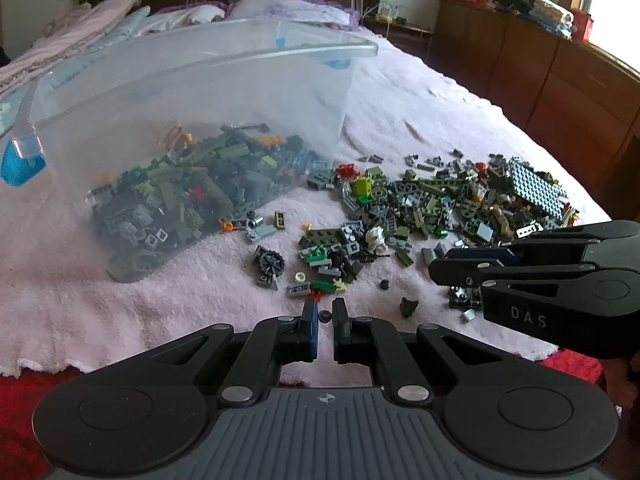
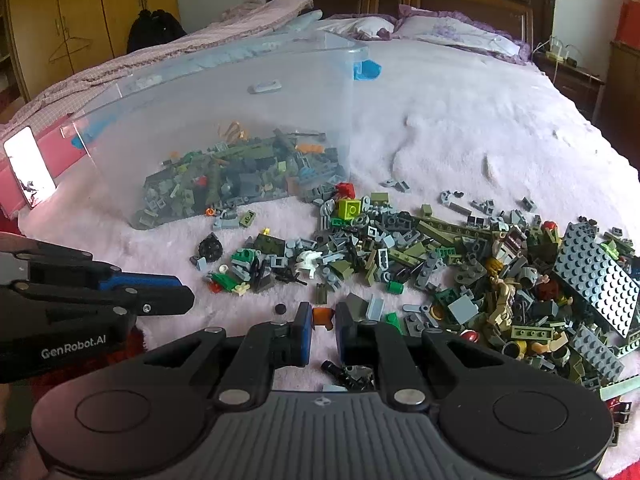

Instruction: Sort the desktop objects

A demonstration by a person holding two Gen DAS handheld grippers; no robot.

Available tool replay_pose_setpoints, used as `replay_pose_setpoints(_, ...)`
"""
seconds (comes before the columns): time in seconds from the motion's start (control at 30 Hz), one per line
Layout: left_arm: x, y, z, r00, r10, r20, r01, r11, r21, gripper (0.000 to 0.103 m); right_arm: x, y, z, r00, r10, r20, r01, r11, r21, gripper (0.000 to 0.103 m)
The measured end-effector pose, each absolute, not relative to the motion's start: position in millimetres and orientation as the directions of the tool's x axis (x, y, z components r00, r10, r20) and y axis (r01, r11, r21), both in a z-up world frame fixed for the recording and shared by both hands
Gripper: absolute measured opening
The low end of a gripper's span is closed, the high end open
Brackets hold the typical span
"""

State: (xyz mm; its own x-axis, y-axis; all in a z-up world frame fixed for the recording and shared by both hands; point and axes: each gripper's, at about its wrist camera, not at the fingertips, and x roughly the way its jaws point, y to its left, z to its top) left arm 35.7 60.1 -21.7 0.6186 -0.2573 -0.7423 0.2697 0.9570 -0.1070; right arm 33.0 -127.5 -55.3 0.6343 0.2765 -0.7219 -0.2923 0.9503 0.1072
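My left gripper (image 1: 325, 309) hovers low over the pale towel (image 1: 120, 312), shut on a tiny black round piece (image 1: 325, 317) at its fingertips. In the right wrist view it enters from the left edge (image 2: 186, 298). My right gripper (image 2: 322, 309) is shut on a small orange piece (image 2: 322, 317), just above the near edge of the brick pile (image 2: 440, 260). That gripper comes in from the right in the left wrist view (image 1: 436, 270). The loose bricks (image 1: 440, 200) spread right of a clear plastic bin (image 1: 200, 92) (image 2: 240, 112) that holds many more bricks.
A large grey studded plate (image 2: 596, 276) (image 1: 536, 184) lies on the pile's right side. A black wheel (image 1: 269, 261) and a small black ball (image 1: 385, 285) lie apart on the towel. A phone (image 2: 30, 164) leans at far left. Red cover (image 1: 24, 392) shows at the bed's near edge.
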Motion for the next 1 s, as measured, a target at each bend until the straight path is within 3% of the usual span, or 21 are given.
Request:
replay_pose_setpoints(0.63,35,58,32,0.697,-0.274,-0.663,0.276,0.955,-0.104,0.009,26,-124,-10,0.689,0.318,-0.651,-0.337,0.936,0.099,0.013)
replay_pose_setpoints(0.83,42,68,54,0.695,-0.292,-0.658,0.246,0.955,-0.164,0.009,30,-123,5,0.695,0.313,-0.647,-0.343,0.936,0.085,0.013)
replay_pose_setpoints(1.0,45,73,84,0.746,-0.271,-0.608,0.251,0.961,-0.121,0.009,37,-123,26,0.715,0.322,-0.621,-0.356,0.932,0.072,0.013)
